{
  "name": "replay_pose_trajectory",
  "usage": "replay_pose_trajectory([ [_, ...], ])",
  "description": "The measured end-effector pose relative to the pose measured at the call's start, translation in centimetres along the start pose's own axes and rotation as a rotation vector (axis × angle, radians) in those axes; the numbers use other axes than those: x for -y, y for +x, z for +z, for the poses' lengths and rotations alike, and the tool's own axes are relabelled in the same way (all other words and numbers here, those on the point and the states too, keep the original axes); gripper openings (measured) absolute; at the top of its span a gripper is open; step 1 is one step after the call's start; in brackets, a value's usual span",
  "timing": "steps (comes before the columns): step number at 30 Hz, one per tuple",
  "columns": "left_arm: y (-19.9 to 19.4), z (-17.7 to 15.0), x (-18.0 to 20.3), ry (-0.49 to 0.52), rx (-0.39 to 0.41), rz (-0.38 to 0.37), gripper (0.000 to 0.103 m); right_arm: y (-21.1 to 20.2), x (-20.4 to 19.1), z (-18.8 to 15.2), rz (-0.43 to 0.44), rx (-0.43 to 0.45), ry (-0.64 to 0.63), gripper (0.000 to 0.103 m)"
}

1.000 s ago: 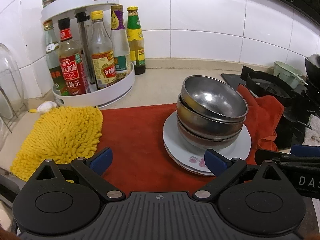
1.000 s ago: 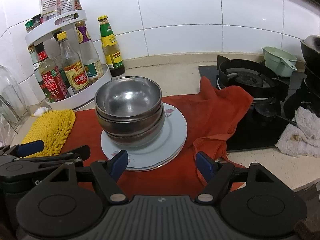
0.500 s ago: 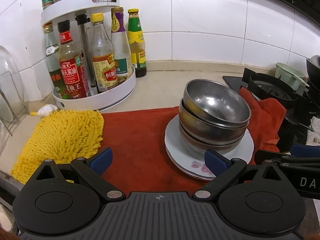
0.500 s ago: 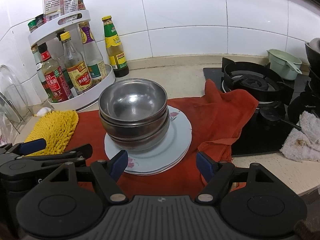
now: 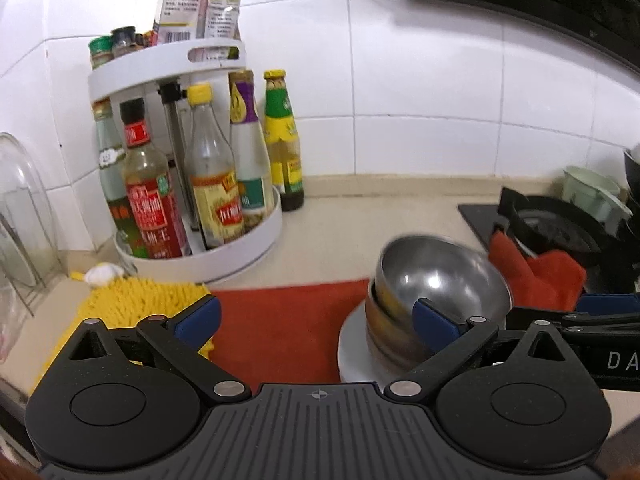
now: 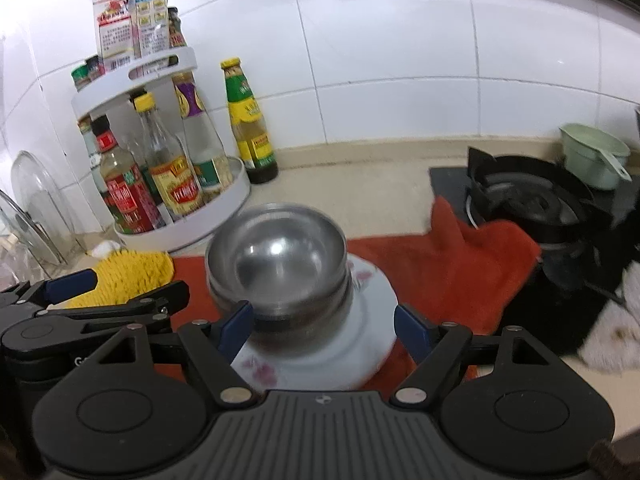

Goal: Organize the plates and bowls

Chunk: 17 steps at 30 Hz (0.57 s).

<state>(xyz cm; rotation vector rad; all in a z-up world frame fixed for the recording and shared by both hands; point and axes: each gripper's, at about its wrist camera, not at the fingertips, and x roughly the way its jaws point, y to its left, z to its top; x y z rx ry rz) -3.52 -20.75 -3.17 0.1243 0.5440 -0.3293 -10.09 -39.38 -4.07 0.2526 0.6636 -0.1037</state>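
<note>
While both claws hang spread wide and grasping nothing, the right claw (image 6: 323, 326) sits nearest the stack, its blue pads either side of the white plates (image 6: 370, 322), though blur hides whether they touch; the left claw (image 5: 316, 320) is offset to the left, its right pad in front of the metal bowls (image 5: 444, 276) and its left pad over the yellow mop pad (image 5: 136, 300). These bowls, 3 or so nested, rest on the plates, which lie on a red cloth (image 6: 432, 268) spread across the bench (image 6: 360, 188). Left of the cloth lies the yellow pad; to the right the cloth bunches against a black gas stove (image 6: 532, 200), with a pale green cup (image 6: 592, 156) beyond it. Farther back on the left stands a white 2-tier turntable rack (image 5: 200, 256) filled with sauce bottles, 1 green-labelled bottle (image 5: 282, 140) just beside it against the white tiled wall (image 5: 420, 80)
</note>
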Motion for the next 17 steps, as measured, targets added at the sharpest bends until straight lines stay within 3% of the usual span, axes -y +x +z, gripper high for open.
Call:
replay_pose_trajectory([
  [8,2.6,1.3,0.5,-0.052,-0.024,0.001,0.103,2.5,1.4,2.7,0.036,-0.011,-0.038,0.074],
  [17,3.6,1.3,1.0,-0.040,-0.034,0.017,0.103,4.1,2.8,2.9,0.067,-0.044,-0.036,0.075],
])
